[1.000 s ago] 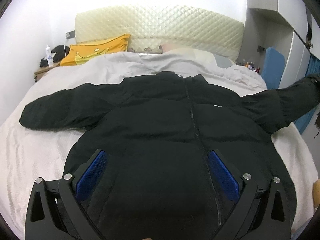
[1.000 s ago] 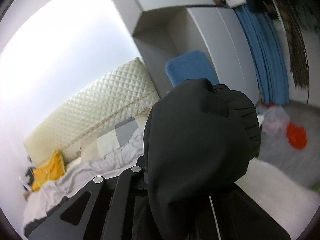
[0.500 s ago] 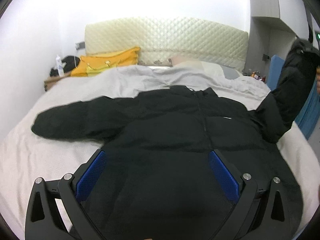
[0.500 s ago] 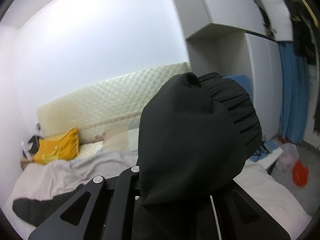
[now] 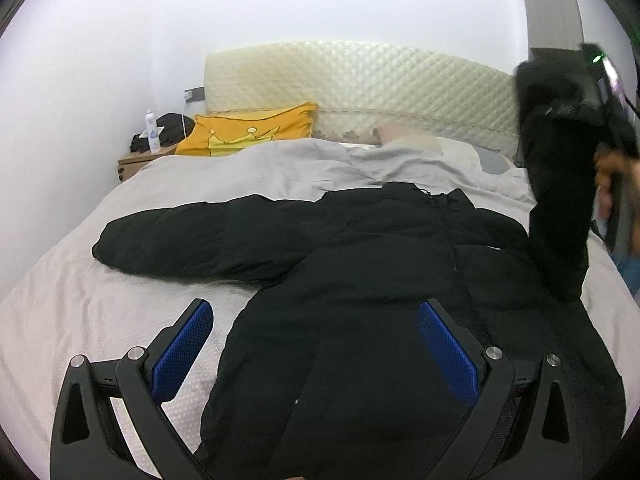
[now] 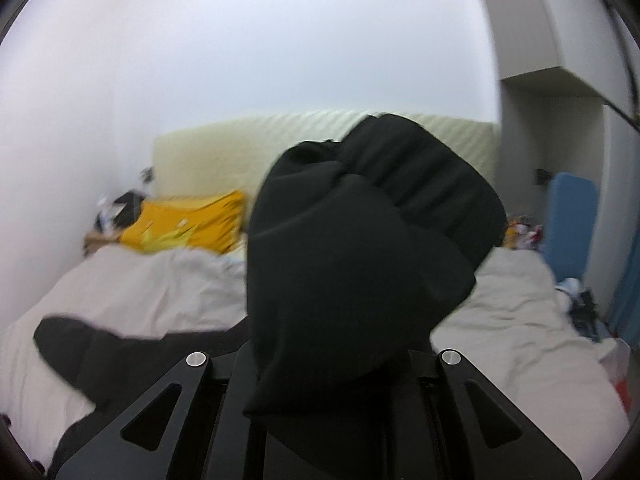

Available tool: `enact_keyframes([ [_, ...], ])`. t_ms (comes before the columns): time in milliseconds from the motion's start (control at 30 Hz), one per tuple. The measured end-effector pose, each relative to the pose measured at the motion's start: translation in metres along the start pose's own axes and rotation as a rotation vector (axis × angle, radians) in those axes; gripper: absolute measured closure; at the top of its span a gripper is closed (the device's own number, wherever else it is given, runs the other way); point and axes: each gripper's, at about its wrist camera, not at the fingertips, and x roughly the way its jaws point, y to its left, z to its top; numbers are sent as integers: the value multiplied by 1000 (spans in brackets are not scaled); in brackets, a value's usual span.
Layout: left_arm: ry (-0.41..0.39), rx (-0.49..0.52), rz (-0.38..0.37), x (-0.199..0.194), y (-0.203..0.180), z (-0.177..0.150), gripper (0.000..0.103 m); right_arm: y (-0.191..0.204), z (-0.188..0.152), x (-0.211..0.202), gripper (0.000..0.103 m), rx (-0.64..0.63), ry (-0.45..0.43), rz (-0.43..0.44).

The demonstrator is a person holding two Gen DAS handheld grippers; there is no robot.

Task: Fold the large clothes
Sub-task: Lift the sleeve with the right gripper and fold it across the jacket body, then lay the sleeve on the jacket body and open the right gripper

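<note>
Black puffer jacket (image 5: 360, 320) spread front-up across the pale bed (image 5: 80, 300), quilted and matte, zip running up the middle to a dark collar. Lies straight ahead of and beneath the left gripper (image 5: 316, 344), whose blue pads (image 5: 184, 344) stand wide apart and clear of the cloth: released, holding nothing, one finger over bare sheet, the other over the jacket's body. Far sleeve (image 5: 192, 240) stretched flat toward the gripper's left, ending in a rounded cuff. Other sleeve (image 5: 556, 200) lifted off the bed at the upper right, hanging down in a dark column from the right gripper (image 5: 592, 92), blurred there beside a hand (image 5: 616, 184). In the right wrist view, ribbed cuff (image 6: 440, 188) and bunched sleeve cloth bulging out just ahead of the right gripper's fingers, hiding the tips; clenched on that sleeve. Beyond, yellow pillow (image 5: 248, 130) and quilted cream headboard (image 5: 360, 80).
</note>
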Motion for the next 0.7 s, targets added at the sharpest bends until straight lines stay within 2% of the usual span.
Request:
enact_keyframes([
  [200,0,-12,-2,4,5,-1,1,83,-61,45,94,-144,123,87],
  [333,-2,-16,2,5,8,-3,1,118,-107,73,94,-186,219,136],
  [433,1,-29,-2,6,12,-4,1,129,-140,88,93,-206,282,149],
  [533,16,-42,-10,11,13,-4,1,134,-159,95,92,-209,325,161],
  [700,27,-32,-8,17,9,-4,1,133,-158,94,90,-197,351,184],
])
